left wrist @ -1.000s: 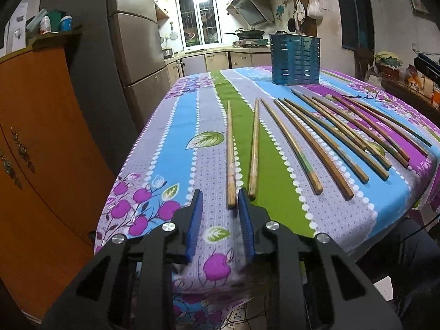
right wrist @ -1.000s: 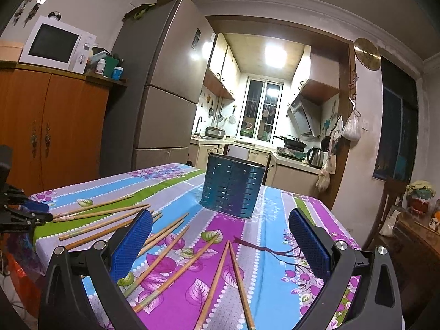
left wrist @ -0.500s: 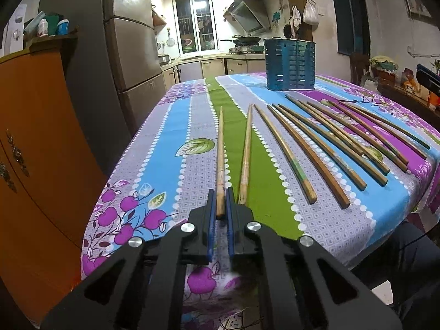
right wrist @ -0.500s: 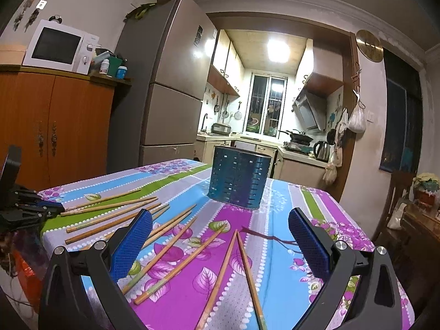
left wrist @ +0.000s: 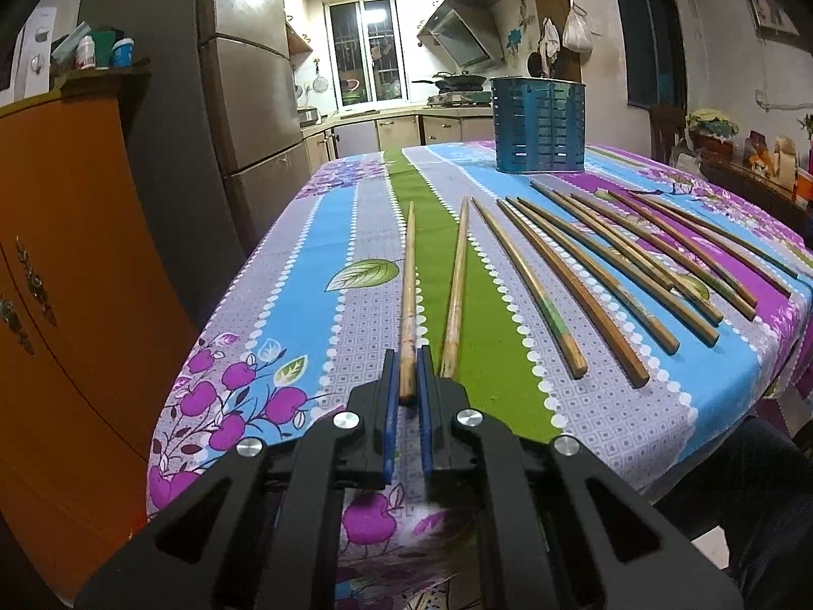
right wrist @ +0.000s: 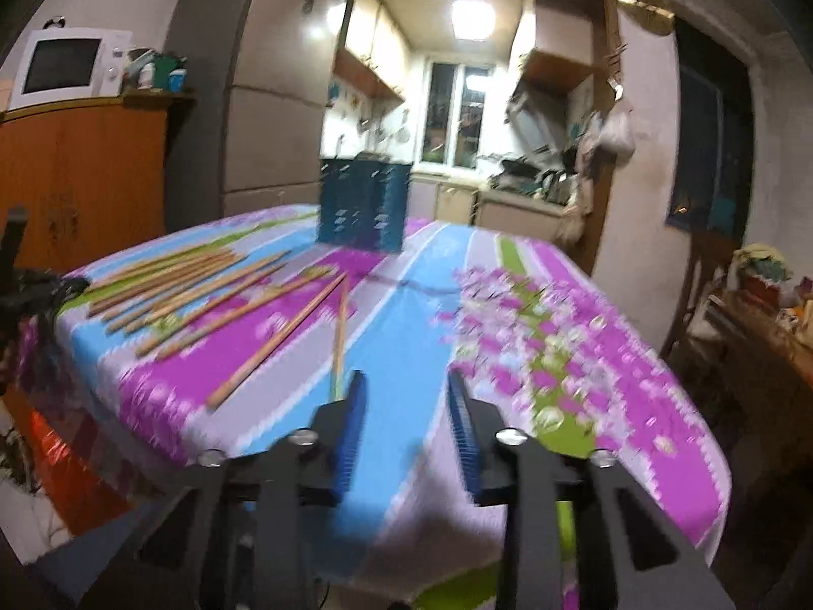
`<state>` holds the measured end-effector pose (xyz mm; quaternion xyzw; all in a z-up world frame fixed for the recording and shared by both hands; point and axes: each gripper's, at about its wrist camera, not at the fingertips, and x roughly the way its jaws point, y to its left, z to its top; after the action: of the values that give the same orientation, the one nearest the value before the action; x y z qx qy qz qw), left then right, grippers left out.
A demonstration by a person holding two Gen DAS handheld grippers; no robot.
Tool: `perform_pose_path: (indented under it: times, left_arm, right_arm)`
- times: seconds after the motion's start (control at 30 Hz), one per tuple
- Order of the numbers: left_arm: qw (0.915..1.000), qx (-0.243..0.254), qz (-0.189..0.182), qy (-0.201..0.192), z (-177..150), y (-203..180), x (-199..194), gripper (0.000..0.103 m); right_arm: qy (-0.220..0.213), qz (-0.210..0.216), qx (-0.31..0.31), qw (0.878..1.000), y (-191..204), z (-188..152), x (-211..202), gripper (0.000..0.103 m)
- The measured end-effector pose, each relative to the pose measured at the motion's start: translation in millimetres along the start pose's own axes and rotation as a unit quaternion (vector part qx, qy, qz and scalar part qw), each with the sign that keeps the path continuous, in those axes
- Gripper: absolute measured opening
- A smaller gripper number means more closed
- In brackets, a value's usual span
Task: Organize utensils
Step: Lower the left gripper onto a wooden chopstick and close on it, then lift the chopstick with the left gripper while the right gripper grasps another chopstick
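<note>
Overall, the table (left wrist: 355, 213) fills both views, draped in a striped floral cloth that hangs over the near edge; behind it stand a tall refrigerator (left wrist: 254, 101), an orange wooden cabinet (left wrist: 66, 264) and a lit kitchen with a window. At the table's far end stands the blue slotted utensil holder (left wrist: 537, 124), upright and well apart from my hands. A row of chopsticks (left wrist: 599, 274) lies flat across the cloth, roughly parallel, thick ends toward me. My left gripper (left wrist: 406, 396) is clamped on the thick end of the leftmost chopstick (left wrist: 408, 295), whose tip points away toward the holder; its neighbour (left wrist: 455, 305) lies just beside it, untouched. My right gripper (right wrist: 406, 406) is closing at the near table edge, and nothing shows between its pads; the nearest chopstick (right wrist: 339, 330) sits just left of the left finger. That view is blurred, so contact there I cannot confirm. Judgement on handling: these sticks are light, stiff and slender, smooth enough to swivel in a pinch, so a hold near the thick end suits them, with care against the free tip swinging.
</note>
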<state>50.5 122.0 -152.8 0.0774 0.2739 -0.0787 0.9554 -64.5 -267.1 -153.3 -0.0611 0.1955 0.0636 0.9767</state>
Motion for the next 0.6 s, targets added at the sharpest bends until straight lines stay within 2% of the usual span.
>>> perform_pose_path:
  times: [0.17, 0.4, 0.6]
  left_arm:
    - [1.0, -0.006, 0.006, -0.001, -0.6, -0.9, -0.3, 0.006]
    - [0.9999, -0.012, 0.009, -0.008, -3.2, -0.7, -1.6, 0.006]
    - [0.9996, -0.007, 0.014, -0.024, -8.2, -2.6, -3.5, 0.006]
  right_arm:
    - [0.007, 0.044, -0.01, 0.999, 19.9, -4.1, 8.0, 0.026]
    - [0.017, 0.051, -0.001, 0.999, 18.5, -15.2, 20.8, 0.022]
    - [0.007, 0.066, 0.007, 0.998, 19.4, -18.7, 27.1, 0.02]
